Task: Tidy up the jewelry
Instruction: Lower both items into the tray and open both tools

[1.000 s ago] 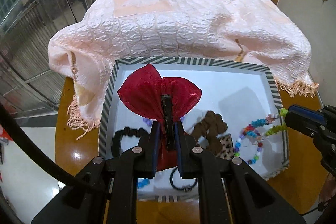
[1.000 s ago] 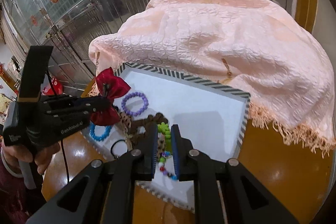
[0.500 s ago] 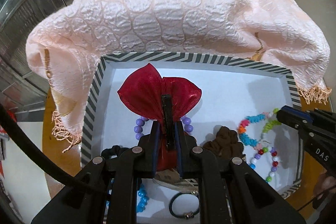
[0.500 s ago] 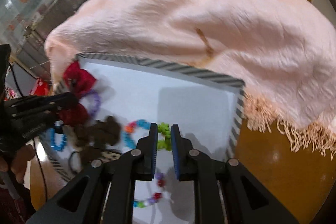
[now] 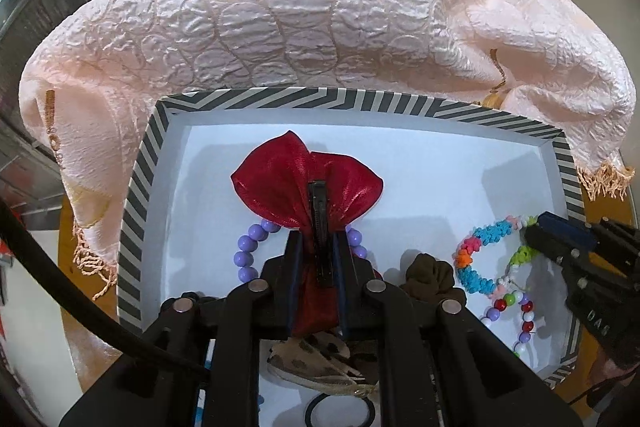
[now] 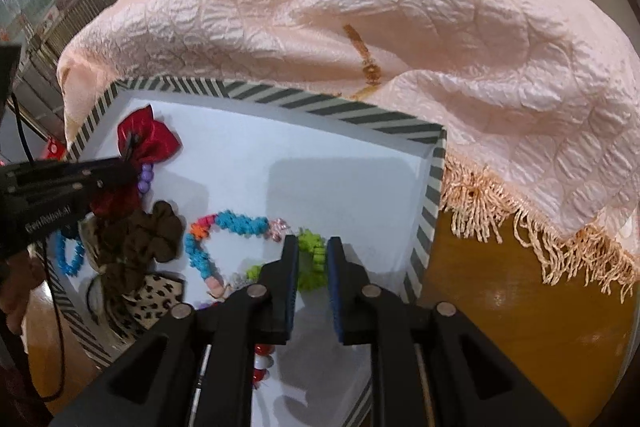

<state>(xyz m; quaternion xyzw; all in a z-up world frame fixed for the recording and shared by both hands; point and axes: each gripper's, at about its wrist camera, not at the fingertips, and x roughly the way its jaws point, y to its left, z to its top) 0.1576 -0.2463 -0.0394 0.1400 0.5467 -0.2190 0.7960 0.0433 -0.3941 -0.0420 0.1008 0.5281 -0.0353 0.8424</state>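
My left gripper [image 5: 318, 241] is shut on a red bow hair clip [image 5: 304, 179] and holds it over the far left of the striped white tray [image 5: 360, 99]. A purple bead bracelet [image 5: 248, 247] lies under the bow. My right gripper [image 6: 313, 247] is slightly parted around the green part of a multicoloured braided bracelet [image 6: 236, 223] that lies on the tray floor [image 6: 340, 179]. In the left wrist view the right gripper [image 5: 536, 231] sits at the bracelet [image 5: 488, 239]. In the right wrist view the left gripper [image 6: 128, 169] holds the bow [image 6: 150, 137].
A pink quilted shawl [image 5: 320, 7] drapes over the tray's far rim. A brown scrunchie [image 6: 152, 227], a leopard-print piece [image 6: 156, 297], a blue bracelet [image 6: 66, 257], a black hair tie [image 5: 340, 411] and a string of round beads [image 5: 516, 311] lie in the tray. The tray stands on an orange table [image 6: 500, 307].
Both grippers moved forward and lower into the tray. The braided bracelet now lies on the tray floor, and the right jaws have parted slightly around it.
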